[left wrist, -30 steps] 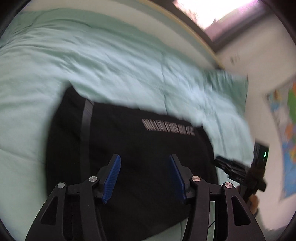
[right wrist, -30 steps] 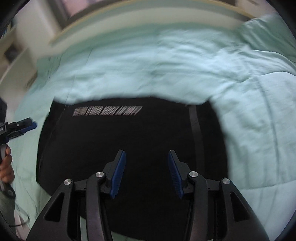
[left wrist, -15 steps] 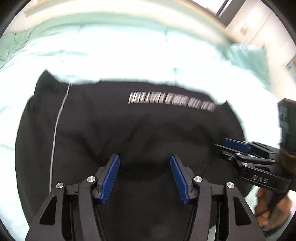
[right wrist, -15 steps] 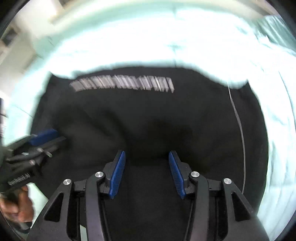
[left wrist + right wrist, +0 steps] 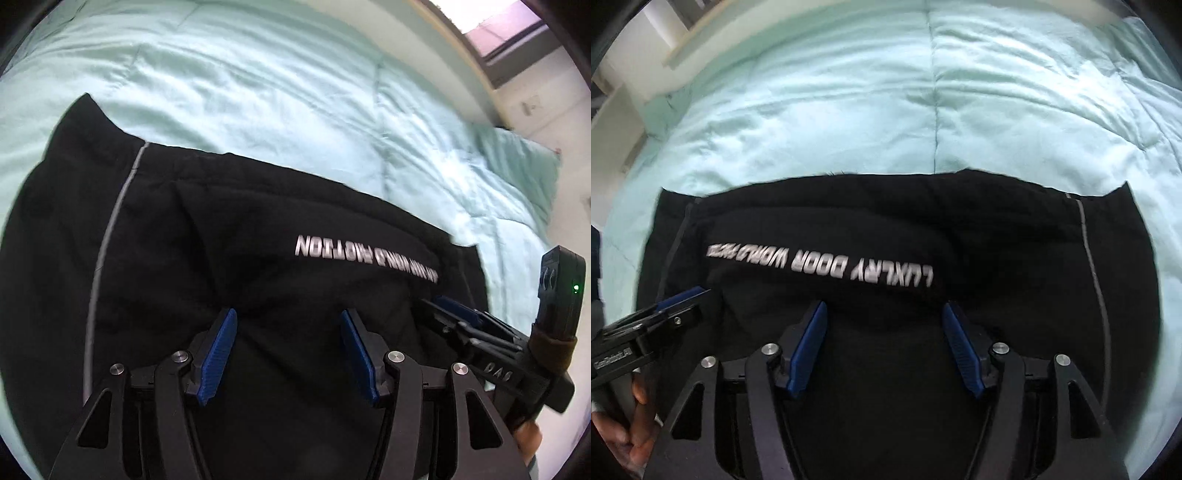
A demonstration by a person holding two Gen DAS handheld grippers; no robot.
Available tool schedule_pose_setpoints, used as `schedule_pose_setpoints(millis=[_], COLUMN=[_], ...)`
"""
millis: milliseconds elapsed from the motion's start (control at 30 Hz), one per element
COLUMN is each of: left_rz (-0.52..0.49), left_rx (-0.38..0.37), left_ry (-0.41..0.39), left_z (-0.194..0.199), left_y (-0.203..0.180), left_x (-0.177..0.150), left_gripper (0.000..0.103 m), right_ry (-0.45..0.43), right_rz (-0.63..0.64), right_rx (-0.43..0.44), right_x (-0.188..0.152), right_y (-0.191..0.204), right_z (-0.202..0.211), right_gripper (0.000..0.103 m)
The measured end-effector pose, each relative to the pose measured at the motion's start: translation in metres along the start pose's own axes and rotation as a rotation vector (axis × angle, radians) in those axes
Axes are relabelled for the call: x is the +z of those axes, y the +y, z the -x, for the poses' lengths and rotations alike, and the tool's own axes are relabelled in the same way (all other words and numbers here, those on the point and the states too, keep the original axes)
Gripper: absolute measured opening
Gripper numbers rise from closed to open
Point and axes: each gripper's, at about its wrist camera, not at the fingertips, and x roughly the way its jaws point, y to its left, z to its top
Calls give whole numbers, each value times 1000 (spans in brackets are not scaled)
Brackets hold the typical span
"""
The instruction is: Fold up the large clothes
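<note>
A large black garment (image 5: 258, 229) with white upside-down lettering and a grey seam line lies folded on the mint-green bed; it also shows in the right wrist view (image 5: 979, 240). My left gripper (image 5: 288, 317) is open and empty, its blue pads just above the garment's near part. My right gripper (image 5: 882, 310) is open and empty above the near part too. The right gripper also shows at the right of the left wrist view (image 5: 458, 314), and the left gripper at the left of the right wrist view (image 5: 683, 297), both over the garment's sides.
The mint-green quilted comforter (image 5: 277, 85) covers the bed around the garment, also in the right wrist view (image 5: 923, 92). A window (image 5: 498, 33) and wall stand beyond the bed's far edge. White furniture (image 5: 617, 107) stands at the far left.
Both grippers stayed open and empty. The views drew back and tilted, so more of the comforter shows beyond the garment. The garment looks unmoved.
</note>
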Motion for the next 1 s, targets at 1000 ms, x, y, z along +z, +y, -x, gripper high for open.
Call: schedule_pose_setpoints(millis=[1000], left_rz=[171], left_rx=[-146], left_ry=[-110], left_z=[148], left_y=[112], left_x=[-76], left_gripper=[78], right_ry=[-72], right_rz=[-202], right_rx=[-95], right_x=[-102], right_y=[-117], right_z=[127], right_gripper=[81])
